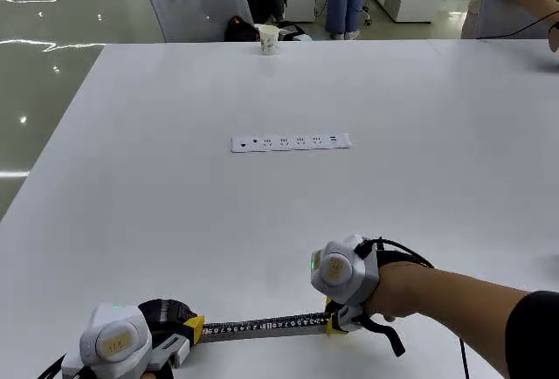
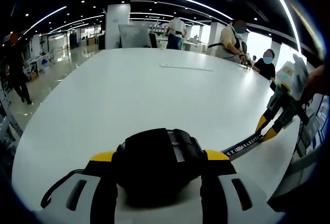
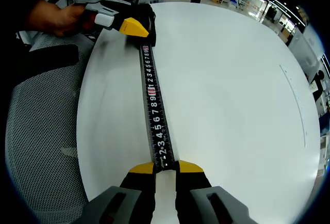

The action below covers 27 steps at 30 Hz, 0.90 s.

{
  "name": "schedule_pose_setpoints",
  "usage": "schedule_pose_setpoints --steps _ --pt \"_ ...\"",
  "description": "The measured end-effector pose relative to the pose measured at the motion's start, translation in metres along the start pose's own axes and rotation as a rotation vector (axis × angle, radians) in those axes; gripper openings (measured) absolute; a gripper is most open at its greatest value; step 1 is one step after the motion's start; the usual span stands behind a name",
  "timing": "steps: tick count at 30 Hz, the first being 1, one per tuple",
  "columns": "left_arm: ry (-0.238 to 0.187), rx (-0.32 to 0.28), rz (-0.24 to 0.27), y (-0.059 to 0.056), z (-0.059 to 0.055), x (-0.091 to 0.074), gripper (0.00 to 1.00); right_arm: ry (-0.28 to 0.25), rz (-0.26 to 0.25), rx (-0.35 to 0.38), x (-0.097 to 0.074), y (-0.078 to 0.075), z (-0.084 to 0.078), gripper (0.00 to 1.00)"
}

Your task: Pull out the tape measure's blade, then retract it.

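- Head view: L gripper (image 1: 190,330), bottom left, clamps the tape measure case (image 1: 164,315) near the white table's (image 1: 175,178) front edge. Blade (image 1: 262,325) runs out to R gripper (image 1: 334,322). Power strip (image 1: 290,142) mid-table, cup (image 1: 269,38) at far edge.
- L gripper view: jaws pressed vs. black case on both sides; blade exits right.
- R gripper view: jaws pinch blade's tip, numbers face up.

Power strip (image 1: 290,142), paper cup (image 1: 269,39), white table (image 1: 419,178)
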<state>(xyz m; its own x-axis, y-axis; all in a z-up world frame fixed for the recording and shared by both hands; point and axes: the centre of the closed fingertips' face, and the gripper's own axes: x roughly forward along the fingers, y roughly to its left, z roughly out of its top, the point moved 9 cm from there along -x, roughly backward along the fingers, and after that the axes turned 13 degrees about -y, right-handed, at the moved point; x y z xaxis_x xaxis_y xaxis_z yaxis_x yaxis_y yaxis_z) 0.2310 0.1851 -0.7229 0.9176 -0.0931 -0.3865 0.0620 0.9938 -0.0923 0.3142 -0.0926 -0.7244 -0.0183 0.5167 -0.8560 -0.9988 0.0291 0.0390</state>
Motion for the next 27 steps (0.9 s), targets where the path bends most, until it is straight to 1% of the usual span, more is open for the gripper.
schedule_pose_setpoints --steps 5,11,27 --pt "0.0 0.0 0.0 0.0003 -0.0006 0.0004 0.6 0.005 0.005 -0.012 0.0016 -0.0005 0.0008 0.11" --pt "0.001 -0.001 0.0 0.0005 -0.0001 0.0005 0.6 -0.004 0.004 -0.001 0.0027 -0.0015 0.0013 0.11" --pt "0.001 -0.003 -0.001 0.0002 -0.0007 0.0009 0.6 -0.003 0.011 -0.015 0.0045 -0.0007 0.0057 0.11"
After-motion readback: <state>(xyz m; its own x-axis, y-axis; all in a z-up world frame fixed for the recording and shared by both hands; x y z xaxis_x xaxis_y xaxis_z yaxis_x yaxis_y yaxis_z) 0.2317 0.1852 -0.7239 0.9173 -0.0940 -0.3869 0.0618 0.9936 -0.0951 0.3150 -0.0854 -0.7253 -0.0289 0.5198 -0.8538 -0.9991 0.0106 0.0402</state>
